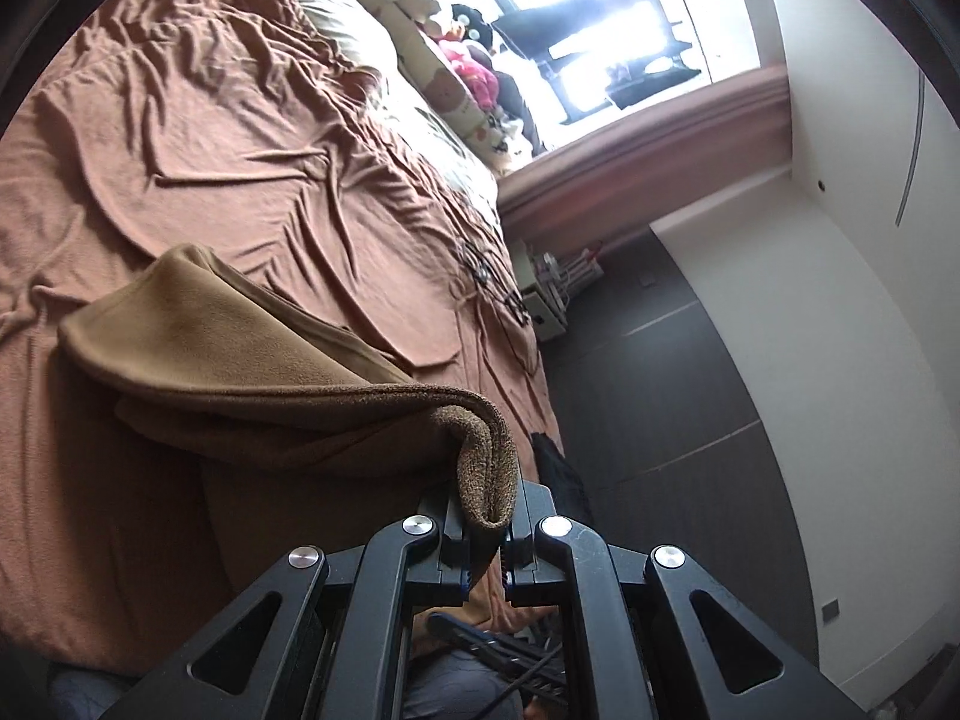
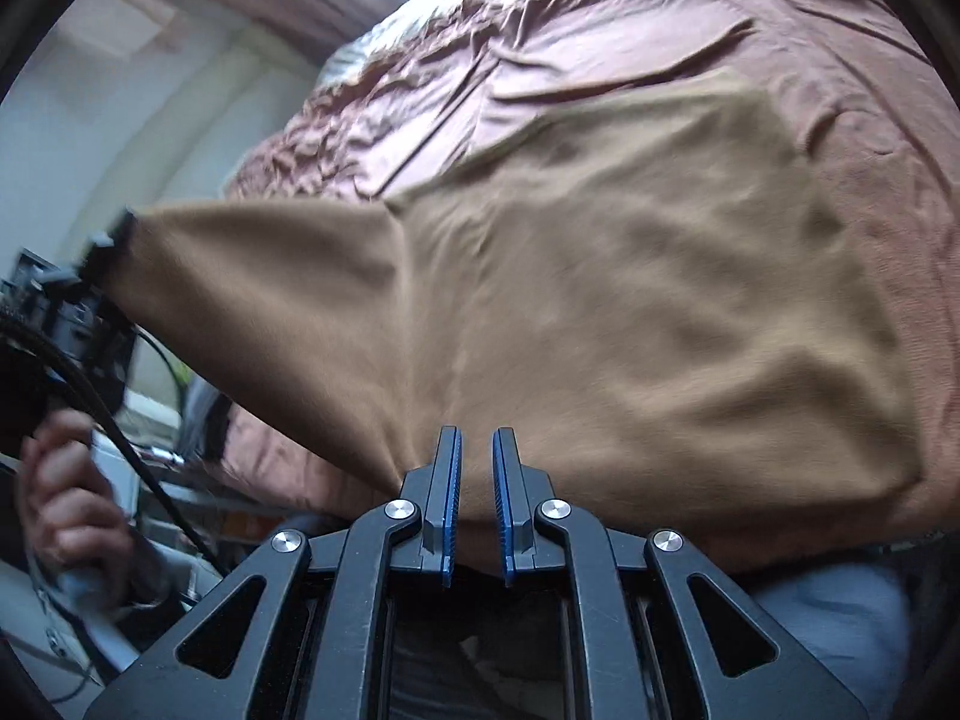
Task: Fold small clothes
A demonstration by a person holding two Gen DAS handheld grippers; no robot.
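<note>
The left gripper [image 1: 487, 525] pinches the tan garment's [image 1: 252, 354] hem to carry it over the rust bedsheet [image 1: 180, 138], while the right gripper [image 2: 477, 480], jaws slightly parted, seems to hold nothing.

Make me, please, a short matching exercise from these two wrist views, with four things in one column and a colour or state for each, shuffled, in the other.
Things:
1. left gripper
2. right gripper
3. bed sheet
4. tan garment

Colours or states:
A. reddish brown and wrinkled, spread over the bed
B. jaws slightly apart, with nothing pressed between the blue pads
C. lifted at one corner, the rest lying on the bed
D. shut on a thick hemmed edge of cloth

Pairs: 1-D, 2-B, 3-A, 4-C
</note>
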